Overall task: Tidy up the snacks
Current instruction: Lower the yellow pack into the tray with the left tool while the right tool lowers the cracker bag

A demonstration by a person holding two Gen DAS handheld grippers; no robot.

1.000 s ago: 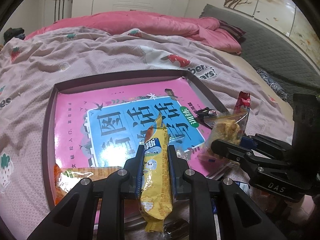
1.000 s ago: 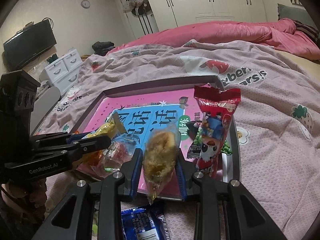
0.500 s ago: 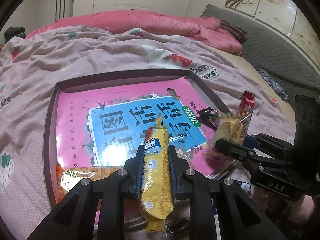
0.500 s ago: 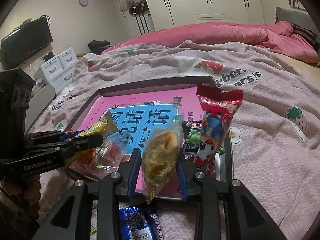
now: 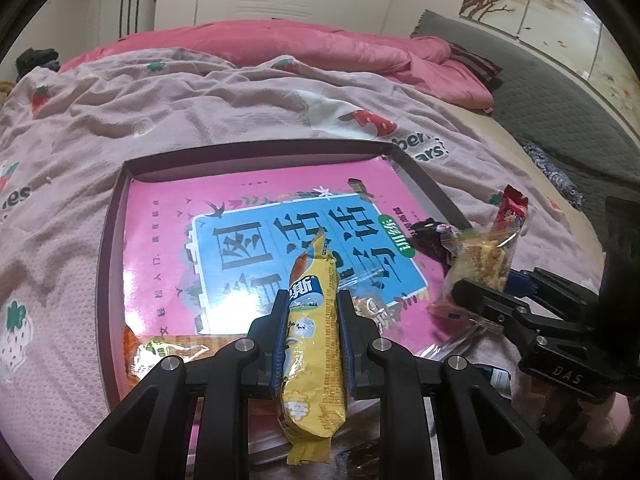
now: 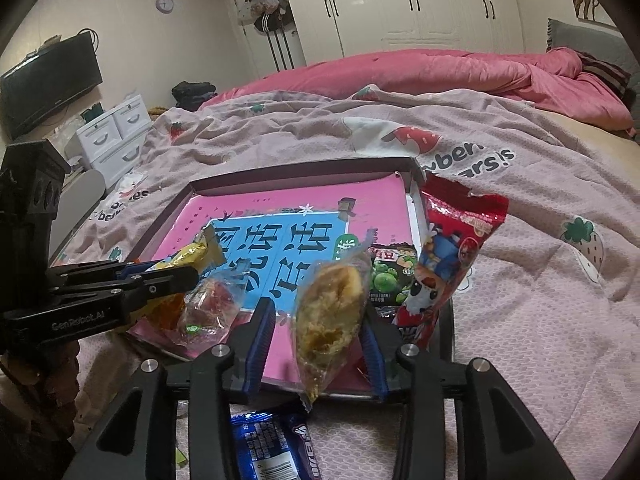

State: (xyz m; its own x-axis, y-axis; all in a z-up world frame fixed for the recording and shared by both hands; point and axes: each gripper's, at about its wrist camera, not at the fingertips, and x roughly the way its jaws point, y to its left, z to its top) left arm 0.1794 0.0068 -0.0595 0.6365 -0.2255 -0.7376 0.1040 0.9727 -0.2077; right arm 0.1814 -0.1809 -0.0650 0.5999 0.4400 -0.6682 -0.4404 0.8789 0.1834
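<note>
I have both tongs over the tray (image 5: 108, 248) for the drop — left tongs (image 5: 313, 320) clamp the yellow snack bar (image 5: 314, 332), right tongs (image 6: 316, 334) look slack — clear pastry bag (image 6: 332, 308) leaning between them.

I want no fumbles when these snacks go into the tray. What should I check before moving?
1. Left gripper hold on the yellow packet: ok, clamped between both pads.
2. Right gripper hold on the pastry bag: not ok, a gap shows beside one pad.
3. Room in the tray: ok, the far part of the pink book is bare.
4. Grippers apart: ok.
5. Blue packet: not ok, it lies outside the tray on the blanket.
</note>
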